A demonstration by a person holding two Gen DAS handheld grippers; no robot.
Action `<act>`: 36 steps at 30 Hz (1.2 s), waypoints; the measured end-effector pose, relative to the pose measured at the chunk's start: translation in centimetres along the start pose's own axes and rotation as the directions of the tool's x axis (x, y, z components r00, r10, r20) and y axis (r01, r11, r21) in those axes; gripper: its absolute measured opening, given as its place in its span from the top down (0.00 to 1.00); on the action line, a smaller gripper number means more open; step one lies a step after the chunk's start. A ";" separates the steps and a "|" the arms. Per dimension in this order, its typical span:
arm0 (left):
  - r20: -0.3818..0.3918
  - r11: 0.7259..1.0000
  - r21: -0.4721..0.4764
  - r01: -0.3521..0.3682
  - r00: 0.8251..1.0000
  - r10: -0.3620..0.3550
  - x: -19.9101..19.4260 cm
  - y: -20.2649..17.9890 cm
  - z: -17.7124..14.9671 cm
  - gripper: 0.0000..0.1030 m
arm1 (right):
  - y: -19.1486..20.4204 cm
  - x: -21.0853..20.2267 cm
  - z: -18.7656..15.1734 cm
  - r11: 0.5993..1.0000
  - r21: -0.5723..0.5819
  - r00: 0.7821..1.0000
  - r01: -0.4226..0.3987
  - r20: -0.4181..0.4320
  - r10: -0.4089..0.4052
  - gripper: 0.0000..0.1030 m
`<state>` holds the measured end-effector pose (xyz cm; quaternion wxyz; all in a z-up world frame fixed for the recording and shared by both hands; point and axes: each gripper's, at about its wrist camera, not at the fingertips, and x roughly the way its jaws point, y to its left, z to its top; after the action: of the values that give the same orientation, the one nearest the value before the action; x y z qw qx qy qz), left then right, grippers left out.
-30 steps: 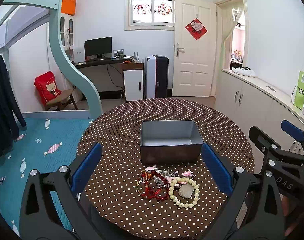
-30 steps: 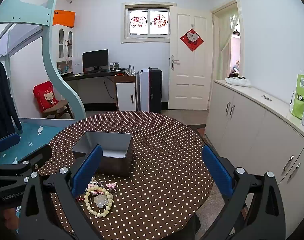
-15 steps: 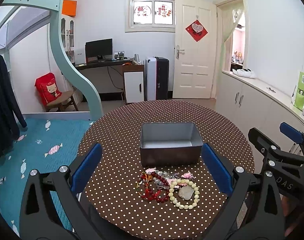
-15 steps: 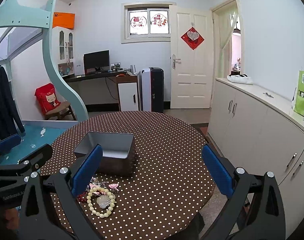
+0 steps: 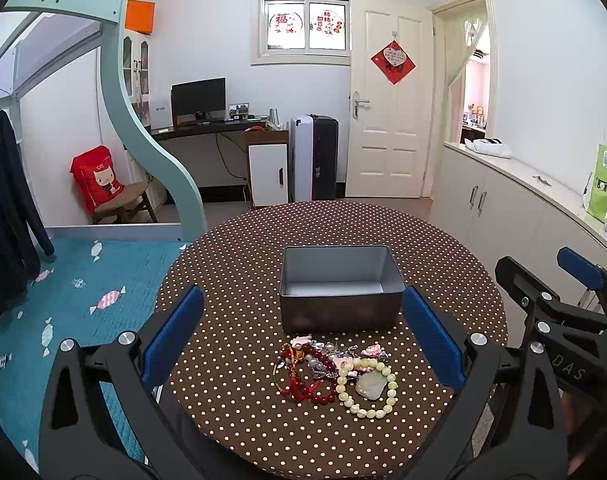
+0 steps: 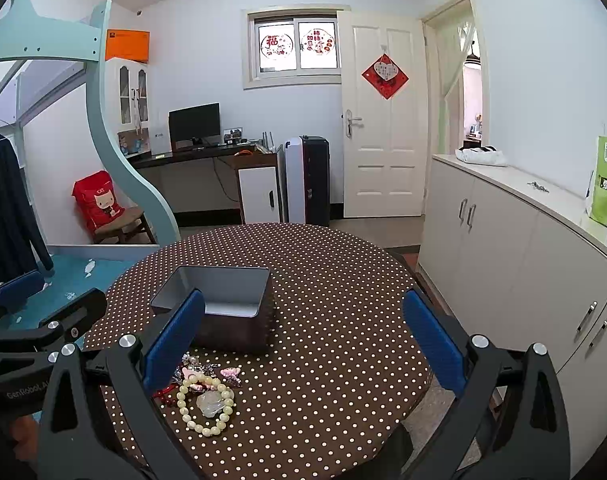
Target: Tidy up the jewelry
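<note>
Both grippers hang above the near edge of the table [image 5: 231,264]. The left gripper [image 5: 301,340] is wide open and empty; the right gripper [image 6: 303,344] is also wide open and holds nothing. Just ahead lies the jewelry [image 5: 333,374], a tangled heap of a pale bead bracelet [image 5: 365,390], red beads [image 5: 303,380] and pink charms. Behind it, almost touching, stands the open tin [image 5: 339,290], which looks empty. Because the pieces are tangled, lifting one may drag others, and they could drop before reaching the tin.
</note>
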<state>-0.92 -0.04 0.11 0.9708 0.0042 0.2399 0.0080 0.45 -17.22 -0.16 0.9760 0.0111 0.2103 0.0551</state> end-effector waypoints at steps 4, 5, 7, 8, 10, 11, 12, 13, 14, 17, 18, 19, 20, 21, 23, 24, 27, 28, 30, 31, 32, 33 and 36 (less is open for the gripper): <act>-0.002 1.000 0.001 0.000 1.000 0.000 0.0 -0.1 0.0 0.05 | -0.1 -0.1 -0.2 1.000 -0.003 1.000 0.006 0.007 -0.006 0.07; -0.006 1.000 0.001 0.001 1.000 -0.001 0.0 -0.1 -0.1 0.05 | -0.1 -0.1 -0.2 1.000 -0.003 1.000 0.007 0.002 -0.007 0.07; -0.007 1.000 0.001 0.002 1.000 -0.002 -0.1 -0.1 -0.1 0.05 | -0.2 -0.1 -0.3 1.000 0.000 1.000 0.006 0.002 -0.006 0.07; -0.006 1.000 0.002 0.001 1.000 -0.001 -0.1 -0.2 -0.1 0.05 | -0.2 -0.2 -0.3 1.000 0.000 1.000 0.005 0.003 -0.005 0.07; -0.002 1.000 0.002 0.002 1.000 -0.002 -0.2 -0.1 -0.1 0.05 | -0.2 -0.4 -0.4 1.000 0.000 1.000 0.003 0.022 -0.003 0.07; 0.002 1.000 0.003 0.003 1.000 -0.003 -0.3 -0.1 -0.1 0.05 | -0.2 -0.6 -0.4 1.000 -0.001 0.999 0.005 0.033 -0.005 0.07; 0.004 1.000 0.005 0.002 1.000 -0.002 -0.4 -0.2 -0.1 0.05 | -0.2 -0.7 -0.3 1.000 -0.002 0.999 0.008 0.036 -0.008 0.07; 0.005 1.000 0.007 0.001 1.000 -0.001 -0.4 -0.2 -0.1 0.05 | -0.1 -0.8 -0.4 1.000 -0.003 0.999 0.013 0.039 -0.013 0.07; 0.005 1.000 0.007 0.001 1.000 -0.001 -0.4 -0.2 -0.1 0.05 | -0.2 -0.8 -0.4 1.000 -0.002 0.999 0.013 0.039 -0.013 0.07; 0.005 1.000 0.005 0.007 1.000 -0.007 -0.6 -0.3 -0.1 0.05 | -0.3 -0.9 -0.5 1.000 0.007 0.999 0.005 0.048 -0.006 0.07; 0.007 1.000 0.006 0.005 1.000 -0.005 -0.7 -0.3 -0.1 0.05 | -0.3 -1.0 -0.6 1.000 0.008 0.999 0.006 0.052 -0.006 0.07; 0.008 1.000 0.006 0.004 1.000 -0.004 -0.7 -0.3 -0.1 0.05 | -0.3 -1.0 -0.6 1.000 0.007 0.999 0.007 0.054 -0.007 0.07; 0.008 1.000 0.006 0.004 1.000 -0.004 -0.8 -0.3 0.0 0.05 | -0.3 -1.1 -0.6 1.000 0.007 0.998 0.008 0.056 -0.008 0.07; 0.007 1.000 0.004 0.004 1.000 -0.005 -0.8 -0.3 0.0 0.05 | -0.2 -1.1 -0.6 1.000 0.008 0.998 0.008 0.058 -0.009 0.07; 0.005 1.000 0.003 0.006 1.000 -0.006 -1.0 -0.3 0.0 0.05 | -0.2 -1.2 -0.7 1.000 0.011 0.998 0.007 0.062 -0.008 0.07; 0.005 1.000 0.003 0.006 1.000 -0.006 -1.0 -0.2 0.0 0.05 | -0.2 -1.1 -0.8 1.000 0.012 0.998 0.006 0.063 -0.007 0.07; 0.004 1.000 0.003 0.005 1.000 -0.005 -1.1 -0.2 0.0 0.05 | -0.1 -1.2 -0.9 1.000 0.011 0.998 0.006 0.058 -0.007 0.07; 0.004 1.000 0.002 0.004 1.000 -0.004 -1.1 -0.2 0.0 0.05 | -0.1 -1.2 -0.8 1.000 0.008 0.998 0.007 0.059 -0.008 0.07; 0.009 1.000 0.002 0.005 1.000 -0.005 -1.2 -0.1 0.0 0.05 | 0.0 -1.3 -0.8 1.000 0.004 0.998 0.008 0.064 -0.009 0.07; 0.010 1.000 0.002 0.005 1.000 -0.005 -1.2 -0.1 0.0 0.05 | 0.0 -1.4 -0.8 1.000 0.003 0.998 0.010 0.066 -0.010 0.07; 0.010 1.000 0.001 0.005 1.000 -0.005 -1.2 -0.1 0.0 0.05 | 0.0 -1.5 -0.9 1.000 0.001 0.998 0.012 0.068 -0.012 0.07; 0.008 1.000 0.000 0.005 1.000 -0.005 -1.2 -0.1 0.0 0.05 | 0.1 -1.5 -0.9 1.000 0.001 0.998 0.014 0.069 -0.014 0.07; 0.005 1.000 -0.004 0.006 1.000 -0.006 -1.2 0.1 -0.2 0.05 | 0.2 -1.4 -0.9 1.000 -0.001 0.998 0.014 0.063 -0.014 0.07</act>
<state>-2.08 0.00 0.52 0.9714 0.0015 0.2375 0.0056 -1.25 -17.19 -0.37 0.9825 0.0108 0.1794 0.0480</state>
